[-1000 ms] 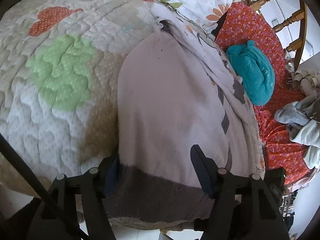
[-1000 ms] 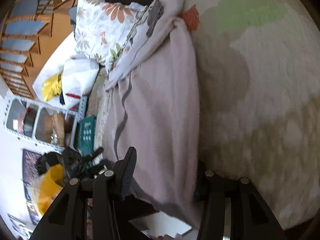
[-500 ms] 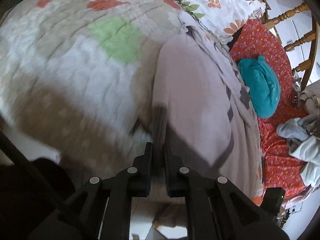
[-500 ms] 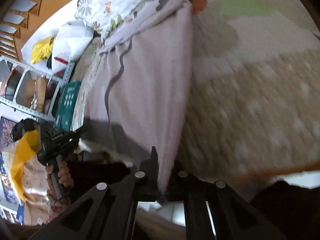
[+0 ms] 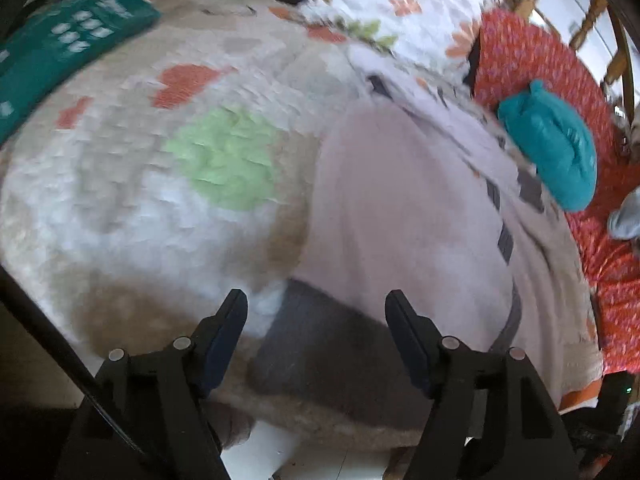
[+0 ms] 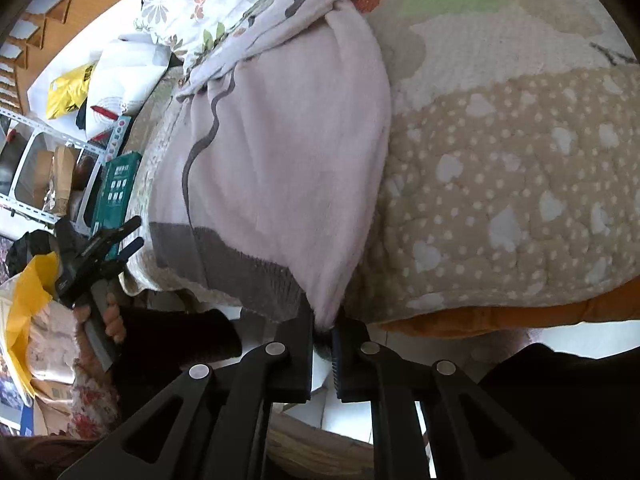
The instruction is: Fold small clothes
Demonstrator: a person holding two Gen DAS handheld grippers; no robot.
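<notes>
Left wrist view, read from left to right: a green box (image 5: 60, 52) lies at the far left edge of the quilted bedspread (image 5: 132, 200), which carries orange hearts and a pale green patch. Near the bottom the left gripper (image 5: 316, 312) has its fingers spread wide, with nothing between them; they hover above the grey ribbed hem of the pink sweater (image 5: 400, 208). That sweater lies flat on the bedspread, running from the near edge toward the far side, where it bunches against a floral pillow (image 5: 400, 4). Right of it sits a teal bundle (image 5: 552, 144) on a red patterned cloth (image 5: 532, 56), just beside the sweater's edge.

Right wrist view, again from the left: a white wire shelf (image 6: 36, 168) and a yellow bag (image 6: 68, 88) stand off the bed, and the person's hand holds the left gripper (image 6: 134, 232) with its fingers apart near the sweater's hem corner. The pink sweater (image 6: 288, 152) fills the middle. At its near corner the right gripper (image 6: 322, 322) is pressed together, pinching the sweater's edge where the pink knit meets the grey hem. To the right spreads the beige dotted part of the bedspread (image 6: 520, 184).
</notes>
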